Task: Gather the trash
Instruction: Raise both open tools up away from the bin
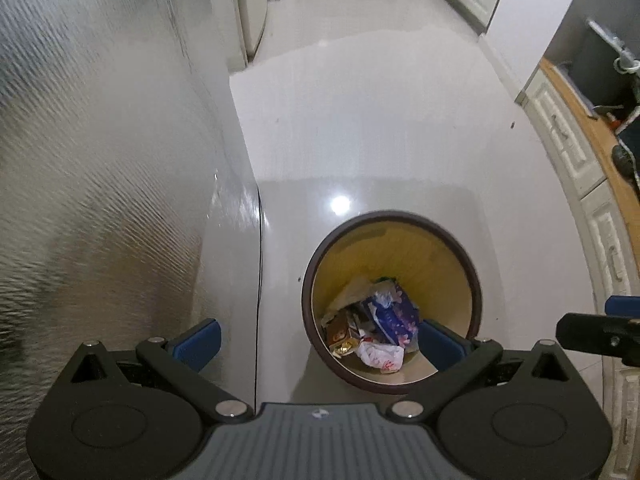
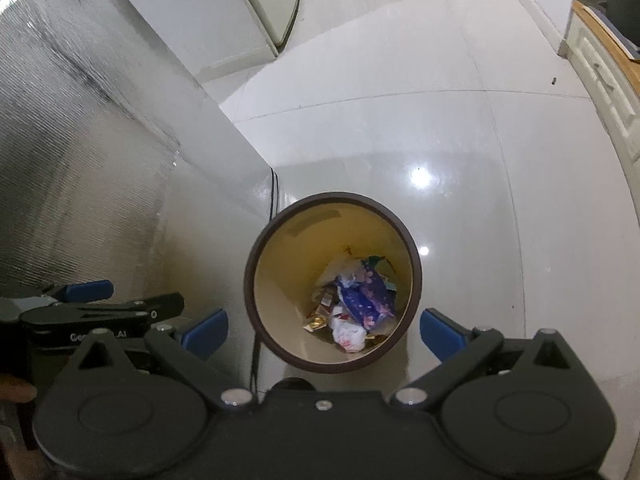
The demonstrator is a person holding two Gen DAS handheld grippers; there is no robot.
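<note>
The left hand-held gripper (image 2: 86, 291) bears partly hidden white lettering, readable only as "Ge" and "AI".

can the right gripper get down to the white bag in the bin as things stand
Probably yes. The right gripper has its jaws wide open and empty above the open-topped bin, and the white bag lies on top of the trash, uncovered.

Your left gripper (image 1: 320, 340) has a matte black body with two rounded housings, each embossed with a shallow disc, and a ribbed grey plate between them bearing a small round emblem. Silver pivot screws pin its black linkage arms, which end in blue fingers (image 1: 199, 342). Your right gripper (image 2: 324, 330) matches it, with blue fingers (image 2: 440, 334) and a single screw at its centre. Pale lettering marks the left gripper's side.
</note>
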